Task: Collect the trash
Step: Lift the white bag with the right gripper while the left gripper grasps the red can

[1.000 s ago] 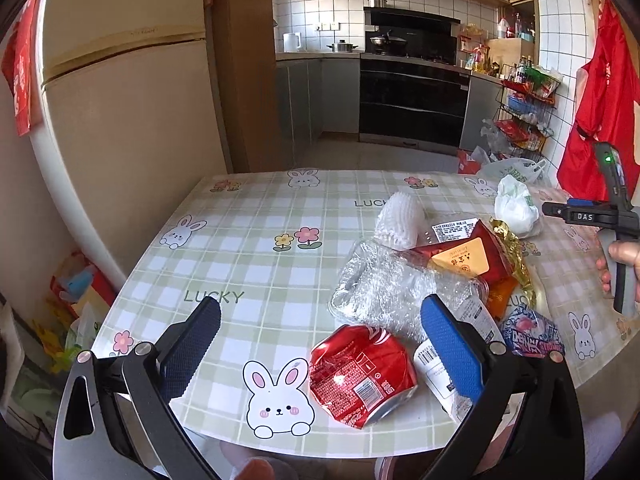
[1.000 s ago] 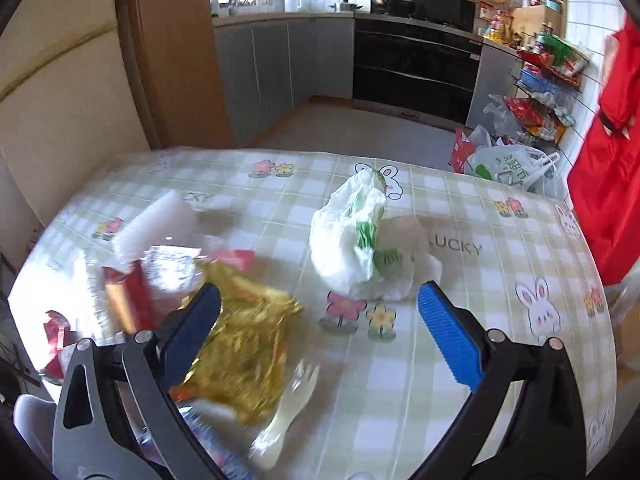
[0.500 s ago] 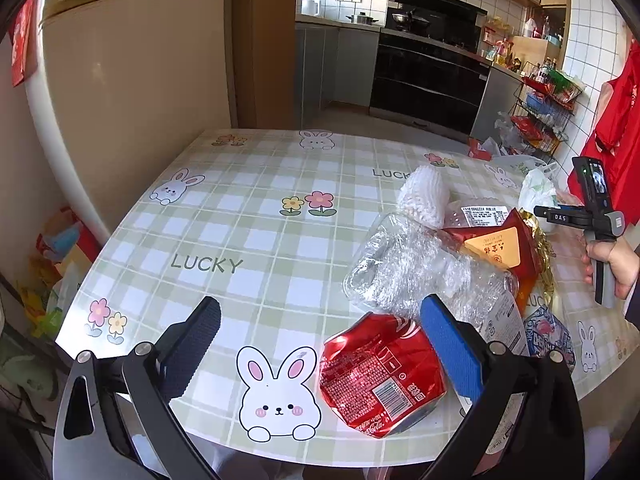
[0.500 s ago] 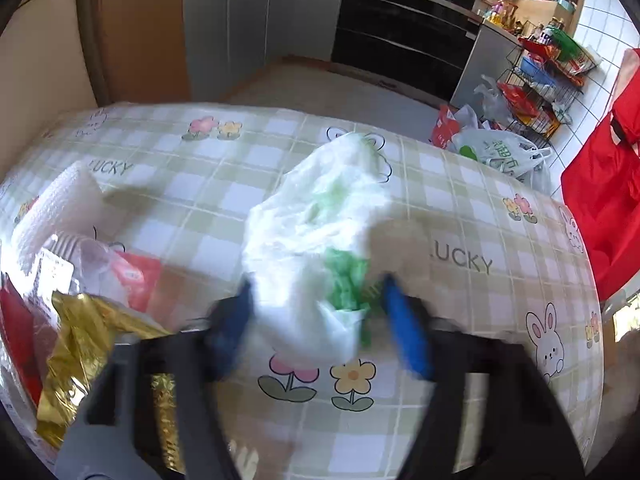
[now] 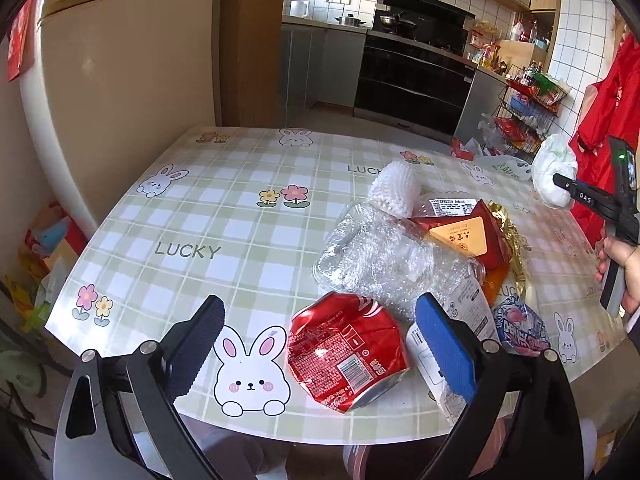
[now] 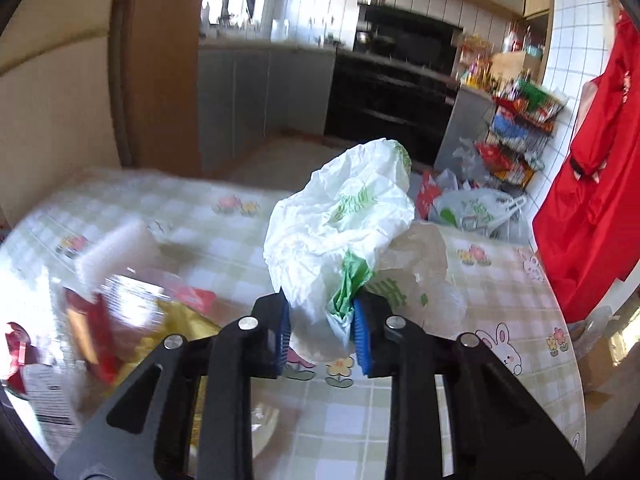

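In the left wrist view, the left tongs (image 5: 318, 346) are standing released, fingers spread wide, hovering low over the near edge of the bench (image 5: 224, 216) covered in a green-checked cloth with rabbits and flowers. Between those fingers a crushed red aluminium soda can (image 5: 346, 356) is lying on its side, touching a crumpled clear plastic bottle (image 5: 384, 256) just behind it. A white foam fruit net (image 5: 394, 186), a red and orange flat packet (image 5: 466, 236), a gold foil wrapper (image 5: 510, 232) and a blue snack wrapper (image 5: 520, 330) are crowding beside the bottle. At the far right, a hand (image 5: 624, 268) is gripping the handle of the right tongs (image 5: 560, 182), which are carrying a crumpled white plastic bag with green print (image 5: 554, 174) raised above the bench. In the right wrist view, blurred at the left, the right tongs (image 6: 320, 336) are clenched on that white bag (image 6: 340, 228), pinching its lower bunched end while the rest is billowing upward, clear of the cloth. This view alone is showing a thin clear plastic film (image 6: 420, 276) lying on the bench just behind the bag, and another white bag (image 6: 476, 210) sitting on the floor beyond the bench's far edge.
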`<act>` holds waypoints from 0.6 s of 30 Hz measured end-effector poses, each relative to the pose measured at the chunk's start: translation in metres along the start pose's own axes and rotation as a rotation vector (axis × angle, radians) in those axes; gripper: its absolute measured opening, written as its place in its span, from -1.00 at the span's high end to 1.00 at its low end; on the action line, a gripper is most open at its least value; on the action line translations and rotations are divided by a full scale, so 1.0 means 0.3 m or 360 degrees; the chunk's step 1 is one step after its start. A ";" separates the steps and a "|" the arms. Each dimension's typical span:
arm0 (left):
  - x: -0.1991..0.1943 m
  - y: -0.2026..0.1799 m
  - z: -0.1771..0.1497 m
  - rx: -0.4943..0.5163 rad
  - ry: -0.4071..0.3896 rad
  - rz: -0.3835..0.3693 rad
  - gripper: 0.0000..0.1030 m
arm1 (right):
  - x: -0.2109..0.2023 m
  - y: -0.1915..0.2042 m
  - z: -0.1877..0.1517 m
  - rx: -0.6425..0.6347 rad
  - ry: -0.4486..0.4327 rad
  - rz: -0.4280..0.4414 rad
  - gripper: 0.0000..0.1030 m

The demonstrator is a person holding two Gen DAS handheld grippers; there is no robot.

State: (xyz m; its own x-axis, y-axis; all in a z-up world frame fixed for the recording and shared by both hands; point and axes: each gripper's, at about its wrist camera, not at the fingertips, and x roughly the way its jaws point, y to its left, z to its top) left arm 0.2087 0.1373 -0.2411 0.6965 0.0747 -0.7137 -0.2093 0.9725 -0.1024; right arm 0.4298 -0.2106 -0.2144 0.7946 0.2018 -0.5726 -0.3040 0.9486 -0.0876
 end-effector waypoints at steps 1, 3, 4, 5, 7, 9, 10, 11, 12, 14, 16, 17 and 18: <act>-0.004 -0.004 -0.002 0.0003 0.0001 -0.0006 -0.82 | -0.049 0.011 -0.007 0.0038 -0.0040 0.0034 0.45; -0.011 -0.022 -0.015 0.0027 0.0005 -0.0013 -0.80 | -0.137 0.035 -0.029 0.0140 -0.0101 0.0105 0.45; -0.012 -0.030 -0.023 0.0041 0.0011 -0.0013 -0.80 | -0.171 0.045 -0.045 0.0180 -0.0120 0.0133 0.45; -0.011 -0.039 -0.036 0.0054 0.0022 -0.0015 -0.80 | -0.205 0.053 -0.066 0.0219 -0.0137 0.0162 0.45; 0.000 -0.051 -0.064 0.0057 0.0059 -0.0018 -0.80 | -0.264 0.086 -0.114 0.0271 -0.0161 0.0203 0.45; 0.027 -0.049 -0.099 -0.0014 0.0120 -0.0044 -0.80 | -0.312 0.128 -0.168 0.0286 -0.0166 0.0231 0.45; 0.045 -0.045 -0.116 -0.0073 0.0158 -0.0057 -0.80 | -0.328 0.151 -0.191 0.0287 -0.0159 0.0240 0.45; 0.065 -0.040 -0.132 -0.0140 0.0195 -0.0075 -0.79 | -0.338 0.169 -0.209 0.0296 -0.0148 0.0242 0.45; 0.081 -0.035 -0.146 -0.0187 0.0217 -0.0084 -0.79 | -0.346 0.175 -0.231 0.0322 -0.0130 0.0254 0.45; 0.115 -0.030 -0.171 -0.0256 0.0244 -0.0107 -0.79 | -0.350 0.179 -0.260 0.0369 -0.0093 0.0275 0.45; 0.132 -0.033 -0.184 -0.0270 0.0228 -0.0126 -0.79 | -0.354 0.178 -0.278 0.0391 -0.0071 0.0282 0.45; 0.141 -0.038 -0.189 -0.0271 0.0226 -0.0095 -0.79 | -0.352 0.178 -0.281 0.0395 -0.0067 0.0280 0.45; 0.149 -0.037 -0.187 -0.0287 0.0227 -0.0084 -0.79 | -0.350 0.174 -0.279 0.0401 -0.0065 0.0282 0.45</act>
State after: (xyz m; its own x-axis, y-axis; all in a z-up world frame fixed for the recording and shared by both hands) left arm 0.2038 0.1176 -0.3107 0.6082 -0.0199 -0.7935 -0.3031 0.9181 -0.2553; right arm 0.2866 -0.2027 -0.2270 0.7628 0.3745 -0.5272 -0.3043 0.9272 0.2183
